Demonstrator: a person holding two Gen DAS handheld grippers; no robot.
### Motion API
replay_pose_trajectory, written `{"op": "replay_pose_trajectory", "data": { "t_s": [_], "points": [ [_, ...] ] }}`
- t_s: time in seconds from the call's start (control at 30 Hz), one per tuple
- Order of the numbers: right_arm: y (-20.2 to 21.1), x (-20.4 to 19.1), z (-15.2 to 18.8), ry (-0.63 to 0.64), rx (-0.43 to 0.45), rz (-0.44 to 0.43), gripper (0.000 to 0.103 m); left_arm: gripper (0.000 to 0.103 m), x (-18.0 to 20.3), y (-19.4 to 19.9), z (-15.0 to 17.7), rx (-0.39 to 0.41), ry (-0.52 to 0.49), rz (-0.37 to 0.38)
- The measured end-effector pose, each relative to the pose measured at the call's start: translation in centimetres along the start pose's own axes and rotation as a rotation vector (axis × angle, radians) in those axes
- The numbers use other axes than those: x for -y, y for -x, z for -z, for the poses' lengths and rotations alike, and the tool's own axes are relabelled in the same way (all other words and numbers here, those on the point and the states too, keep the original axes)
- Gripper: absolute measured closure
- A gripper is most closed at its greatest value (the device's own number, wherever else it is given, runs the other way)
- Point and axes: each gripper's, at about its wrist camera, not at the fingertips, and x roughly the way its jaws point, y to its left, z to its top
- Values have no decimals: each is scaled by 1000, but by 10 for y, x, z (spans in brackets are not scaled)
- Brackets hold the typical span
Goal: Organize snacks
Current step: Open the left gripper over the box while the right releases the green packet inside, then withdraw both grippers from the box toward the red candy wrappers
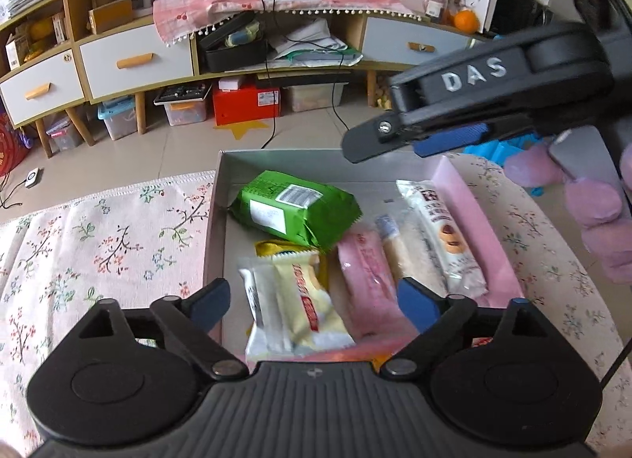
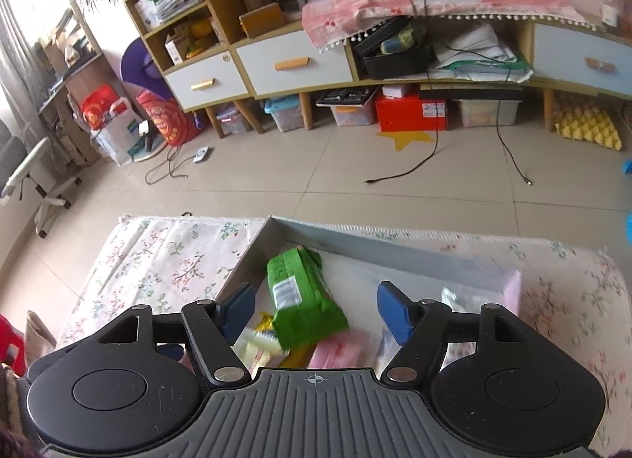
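Note:
A shallow grey box stands on a floral cloth and holds several snack packs. A green pack lies at its far left. A cream wafer pack, a pink pack and a white biscuit pack lie nearer. My left gripper is open and empty above the near packs. My right gripper is open and empty above the green pack and the box. In the left wrist view the right gripper's body hangs over the box's far right corner.
The floral cloth covers the table on both sides of the box. Beyond the table's far edge are tiled floor, loose cables and a low cabinet with storage bins under it. A gloved hand is at the right.

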Motion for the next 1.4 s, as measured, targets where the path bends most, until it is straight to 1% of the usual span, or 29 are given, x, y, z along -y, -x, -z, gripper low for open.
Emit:
{"op": "replay_pose_trajectory", "data": {
  "t_s": [0.03, 0.1, 0.13, 0.17, 0.27, 0.43, 0.53, 0.7, 0.77, 0.87, 0.97, 1.07, 1.1, 1.23, 1.3, 1.4],
  "points": [
    [4, 0, 3, -3, 3, 3, 32, 8, 1, 2, 1, -1, 1, 0],
    [14, 0, 11, -2, 11, 16, 27, 5, 4, 9, 5, 0, 0, 2],
    [18, 0, 15, -1, 16, 24, 22, 4, 6, 12, 7, 0, -3, 2],
    [23, 0, 19, 1, 22, 32, 21, 3, 7, 15, 10, -1, -6, 1],
    [37, -1, 33, 0, 42, 50, 20, 1, 10, 22, 16, -4, -5, -10],
    [58, -3, 62, 8, 73, 95, 18, 0, 7, 33, 33, -14, 14, -31],
    [66, -3, 81, 10, 102, 117, 11, 0, 2, 38, 44, -2, 28, -49],
    [75, 1, 114, 8, 146, 144, 10, 0, -7, 35, 59, 6, 34, -75],
    [74, 1, 126, 16, 153, 171, 9, 0, -12, 31, 66, -4, 25, -79],
    [68, 1, 142, 57, 139, 212, 9, 0, -19, 26, 77, -14, 21, -96],
    [60, 2, 157, 98, 115, 237, 9, 0, -27, 25, 88, -9, 40, -99],
    [54, 5, 171, 122, 101, 248, 9, 0, -37, 27, 98, 6, 97, -86],
    [52, 6, 175, 129, 91, 251, 9, 0, -40, 27, 100, 12, 114, -69],
    [48, 14, 185, 128, 71, 253, 9, 1, -44, 27, 108, 33, 105, -18],
    [47, 18, 189, 130, 71, 252, 9, 1, -47, 25, 111, 31, 112, 13],
    [43, 21, 191, 128, 63, 252, 9, 2, -50, 24, 111, 13, 174, 38]
  ]
}}
